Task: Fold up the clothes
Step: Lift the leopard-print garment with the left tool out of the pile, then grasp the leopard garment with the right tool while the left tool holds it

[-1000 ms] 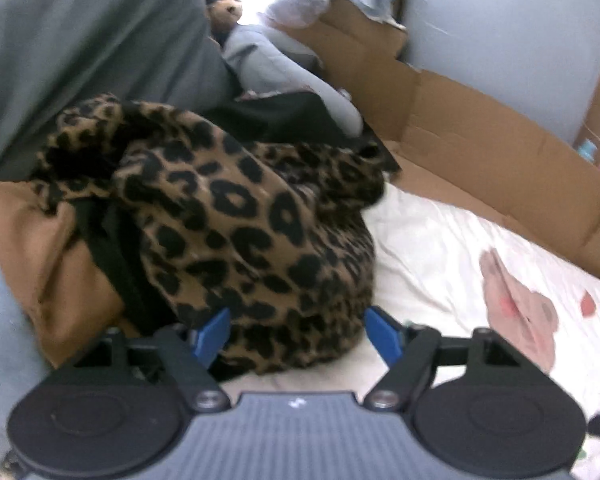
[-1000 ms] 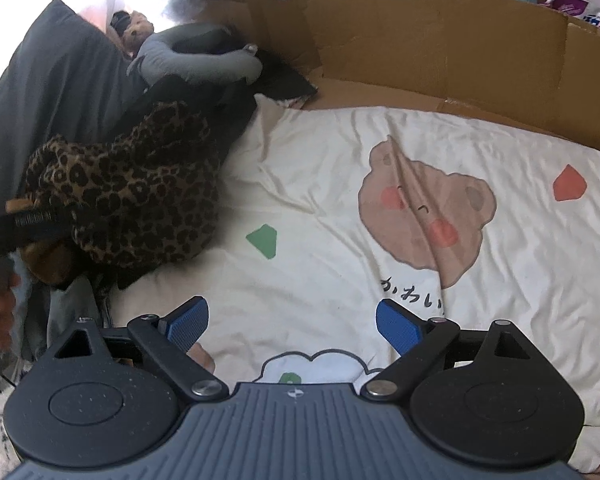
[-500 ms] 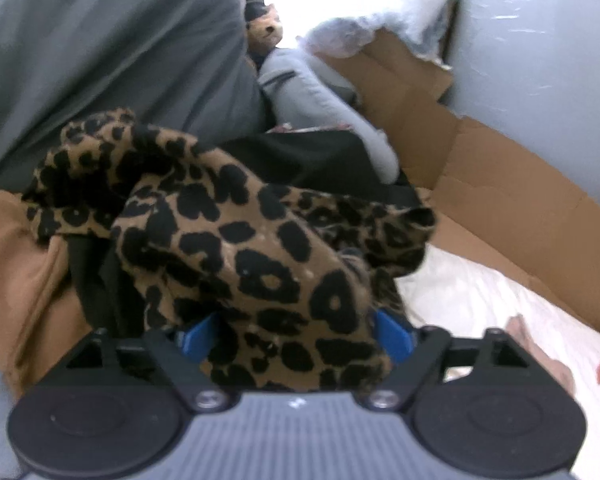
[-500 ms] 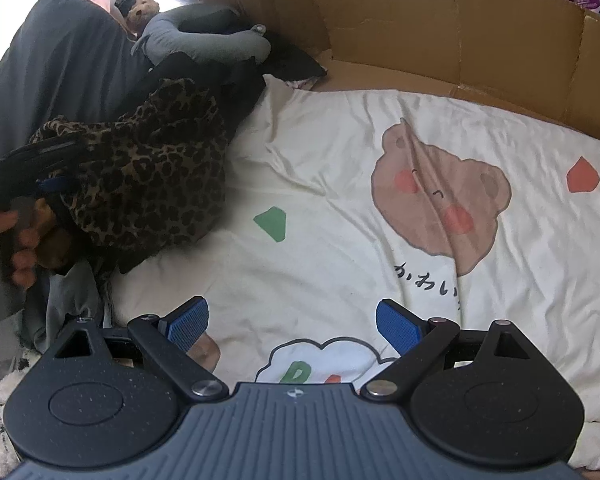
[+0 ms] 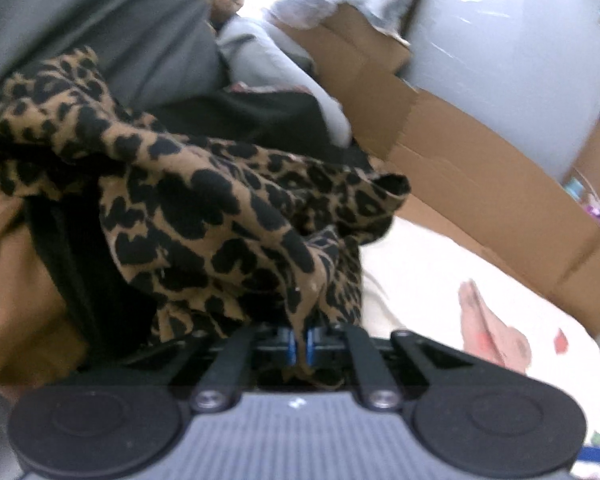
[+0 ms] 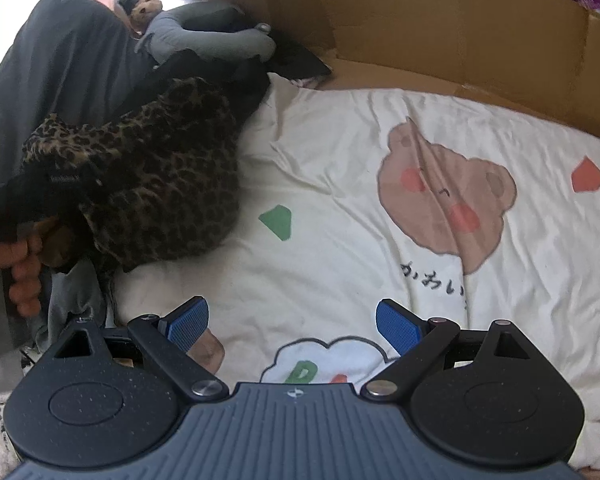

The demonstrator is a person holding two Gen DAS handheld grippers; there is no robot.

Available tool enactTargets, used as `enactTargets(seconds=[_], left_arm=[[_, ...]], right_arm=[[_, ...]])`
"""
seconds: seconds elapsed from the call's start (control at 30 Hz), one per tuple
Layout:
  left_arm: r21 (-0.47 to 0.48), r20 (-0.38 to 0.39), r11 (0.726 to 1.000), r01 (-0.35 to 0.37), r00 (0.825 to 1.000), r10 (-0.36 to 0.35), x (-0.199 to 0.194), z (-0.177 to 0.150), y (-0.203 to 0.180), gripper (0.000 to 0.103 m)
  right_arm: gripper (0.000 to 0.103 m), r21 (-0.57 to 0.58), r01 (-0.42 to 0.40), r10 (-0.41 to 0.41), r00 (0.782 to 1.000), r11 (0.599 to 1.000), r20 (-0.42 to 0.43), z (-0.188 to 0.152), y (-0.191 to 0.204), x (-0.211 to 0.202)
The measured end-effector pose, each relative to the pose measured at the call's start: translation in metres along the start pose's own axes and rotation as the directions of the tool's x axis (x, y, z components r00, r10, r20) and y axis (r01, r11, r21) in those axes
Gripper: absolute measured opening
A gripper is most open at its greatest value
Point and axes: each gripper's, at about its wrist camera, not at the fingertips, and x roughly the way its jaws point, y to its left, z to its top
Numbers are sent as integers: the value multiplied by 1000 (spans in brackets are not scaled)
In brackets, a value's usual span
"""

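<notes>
A leopard-print garment (image 5: 204, 208) lies bunched on a pile of clothes at the left of the bed. My left gripper (image 5: 299, 344) is shut on a pinched fold of it, the cloth squeezed between the blue pads. In the right wrist view the same leopard-print garment (image 6: 160, 176) sits at the left, with the left gripper's dark body and a hand (image 6: 20, 268) beside it. My right gripper (image 6: 292, 326) hovers open over the white cartoon bedsheet (image 6: 340, 184), nothing between its fingers.
Tan and black clothes (image 5: 24, 280) lie under the leopard garment, against a grey pillow (image 5: 80, 20). A grey neck pillow (image 6: 204, 40) and a small plush toy (image 6: 142, 6) sit behind. Cardboard panels (image 6: 440, 28) line the bed's far edge.
My left gripper moved forward and down into the leopard garment and its jaws went from wide open to shut on a fold. The right gripper stayed nearly still and open.
</notes>
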Motion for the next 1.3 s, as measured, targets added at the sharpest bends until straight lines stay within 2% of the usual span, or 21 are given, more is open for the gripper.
enactTargets(seconds=[0.23,0.4,0.53,0.6,0.8,0.9,0.97,1.03,1.1,1.3], left_arm=[[16,-86,993,115,990,-114,1,-27,-19,5],[11,-190,981,191,964,-186,9,-48,-30,8],[-7,-257,975,223,942,-217,5,-65,-27,36],[6,-271,977,212,941,-203,-2,-70,-22,42],[-9,-296,982,188,938,-182,-16,-67,2,43],[-5,-292,987,159,944,-153,-19,-59,13,47],[-16,-278,989,144,950,-142,-37,-62,14,54],[-30,-264,992,125,956,-129,-45,-60,24,54],[-37,-247,995,90,964,-96,-52,-58,33,54],[-85,-217,996,-9,976,-9,-63,-52,64,56]], right_arm=[[94,-14,-23,23,1000,1000,11,2,7,-1],[94,3,-23,23,1000,1000,10,1,5,1],[94,16,-17,17,1000,1000,1,-1,2,3],[94,18,-18,18,1000,1000,0,-1,1,4],[94,23,-31,31,1000,999,1,-2,2,8],[94,24,-45,45,999,999,-2,0,2,12],[94,31,-57,57,998,998,-3,2,3,15],[93,41,-80,81,997,996,-7,6,4,21],[85,40,-96,96,995,995,-6,14,7,28],[85,50,-131,131,991,990,4,34,11,48]])
